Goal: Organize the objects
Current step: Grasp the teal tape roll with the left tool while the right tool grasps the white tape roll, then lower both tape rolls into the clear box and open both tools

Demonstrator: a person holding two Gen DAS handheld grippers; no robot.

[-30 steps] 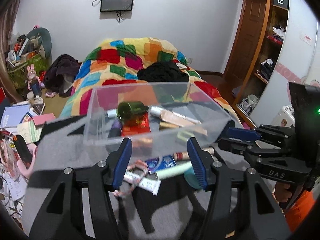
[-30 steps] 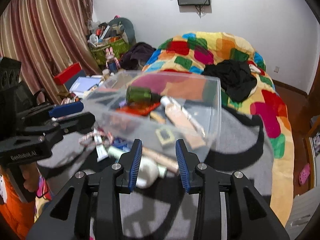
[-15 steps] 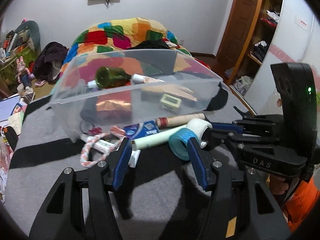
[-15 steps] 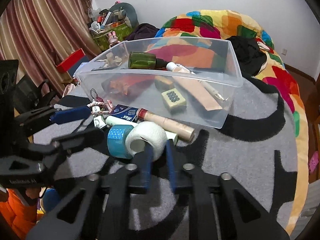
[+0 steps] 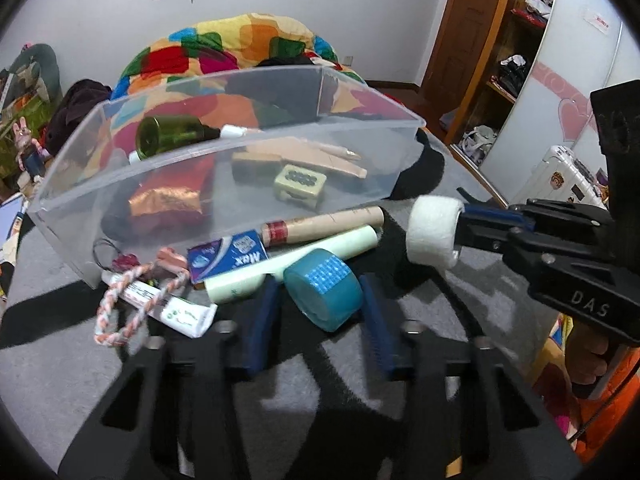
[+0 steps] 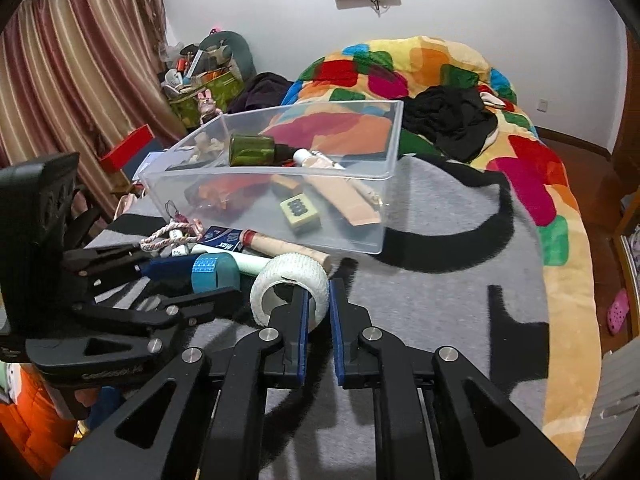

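Note:
A clear plastic bin [image 5: 224,152] [image 6: 384,200] on the grey blanket holds a green bottle [image 5: 168,134], a red packet and other small items. My right gripper [image 6: 318,300] is shut on the wall of a white tape roll [image 6: 294,282] [image 5: 434,234], lifted slightly in front of the bin. My left gripper [image 5: 318,300] is open around a teal tape roll [image 5: 324,294] [image 6: 214,272] that lies on the blanket; the pads are apart from it.
In front of the bin lie a cardboard tube [image 5: 324,226], a pale green roll [image 5: 292,264], a blue Max box [image 5: 228,260], a white tube [image 5: 168,310] and a braided cord [image 5: 132,300]. A colourful quilt [image 6: 440,76] lies behind.
My right gripper has shut on the white tape roll and lifted it away from the teal one. My left gripper has moved forward and down around the teal roll.

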